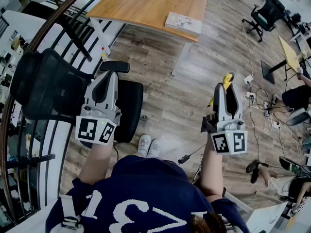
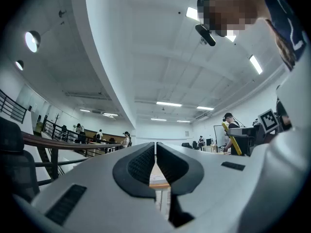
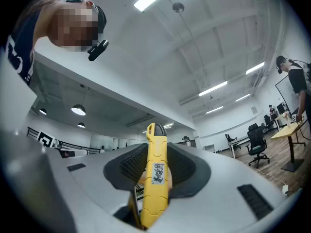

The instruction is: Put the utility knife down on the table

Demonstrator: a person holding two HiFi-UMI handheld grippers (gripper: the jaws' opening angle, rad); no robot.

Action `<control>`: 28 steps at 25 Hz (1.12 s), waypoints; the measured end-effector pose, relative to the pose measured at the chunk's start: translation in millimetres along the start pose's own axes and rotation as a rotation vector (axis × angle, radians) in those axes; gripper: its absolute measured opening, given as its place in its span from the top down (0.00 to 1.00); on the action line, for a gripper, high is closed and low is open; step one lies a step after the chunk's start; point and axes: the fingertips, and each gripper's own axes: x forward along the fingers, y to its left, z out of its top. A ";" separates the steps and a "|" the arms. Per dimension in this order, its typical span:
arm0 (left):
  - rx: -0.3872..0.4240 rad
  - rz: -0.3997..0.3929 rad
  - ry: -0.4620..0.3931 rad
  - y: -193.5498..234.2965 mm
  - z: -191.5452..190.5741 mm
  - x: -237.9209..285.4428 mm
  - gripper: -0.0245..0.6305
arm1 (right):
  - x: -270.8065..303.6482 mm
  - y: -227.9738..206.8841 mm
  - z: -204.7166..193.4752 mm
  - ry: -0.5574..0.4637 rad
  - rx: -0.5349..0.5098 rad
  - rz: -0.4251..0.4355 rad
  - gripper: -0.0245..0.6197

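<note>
Table: the wooden table (image 1: 146,6) lies at the far edge of the head view, well apart from both tools.
Office chair: a black office chair (image 1: 53,86) stands on the floor beneath the left tool.
Left tool: the left tool (image 2: 155,147) has its jaws pressed together on nothing.
Right tool: the right tool (image 3: 156,154) pinches the utility knife.
Utility knife: the yellow utility knife (image 3: 155,178) stands upright between the pads, in the air above the floor.
Progress: nothing is set down yet; carrying it to the table and releasing it remain.
Head view only: shows table distance, but only the knife's yellow tip.
Gripper views only: show the grip and the empty left jaws, no tabletop.
</note>
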 end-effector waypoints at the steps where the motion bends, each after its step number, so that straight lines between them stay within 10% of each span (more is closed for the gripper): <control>1: 0.002 0.002 -0.001 -2.0 0.7 -1.2 0.93 | -2.3 0.4 1.1 -0.003 0.001 0.003 0.75; 17: 0.019 0.010 0.011 -24.6 -6.2 7.4 0.93 | -10.4 -23.8 -5.4 0.004 0.065 0.027 0.74; 28: 0.011 0.010 0.004 19.0 -26.8 92.6 0.93 | 82.7 -50.3 -28.3 0.019 0.057 0.052 0.74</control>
